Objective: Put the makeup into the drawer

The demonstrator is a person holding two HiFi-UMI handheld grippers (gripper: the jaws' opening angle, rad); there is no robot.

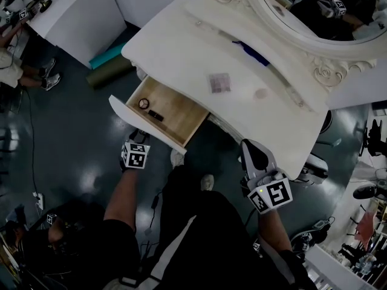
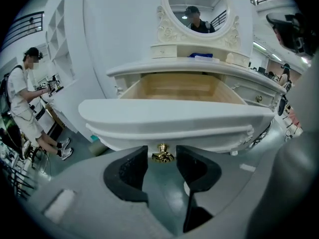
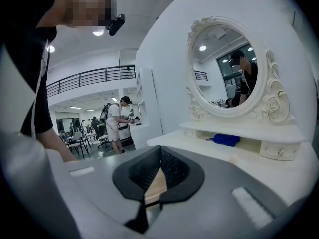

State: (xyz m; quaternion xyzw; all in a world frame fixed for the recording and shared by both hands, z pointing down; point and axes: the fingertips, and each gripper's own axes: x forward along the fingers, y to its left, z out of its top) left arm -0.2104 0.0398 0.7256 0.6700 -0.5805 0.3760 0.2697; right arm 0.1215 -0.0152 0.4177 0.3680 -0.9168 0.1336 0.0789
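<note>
The white dressing table [image 1: 181, 47] has its wooden drawer [image 1: 181, 110] pulled out. Inside lie a round compact [image 1: 144, 103] and a small black makeup stick [image 1: 156, 115]. On the tabletop rest a pinkish square palette [image 1: 219, 82] and a small round pink item [image 1: 261, 93]. My left gripper [image 1: 139, 136] is at the drawer front, open, its jaws standing either side of the gold knob [image 2: 162, 155] without touching it. My right gripper [image 1: 254, 154] hovers before the table's right front edge, shut and empty [image 3: 160, 156].
A blue object [image 3: 224, 140] lies on the shelf under the oval mirror [image 3: 227, 66]. Rolled teal and dark mats [image 1: 109, 65] lie on the floor left of the table. A person [image 2: 25, 103] stands at another desk to the left.
</note>
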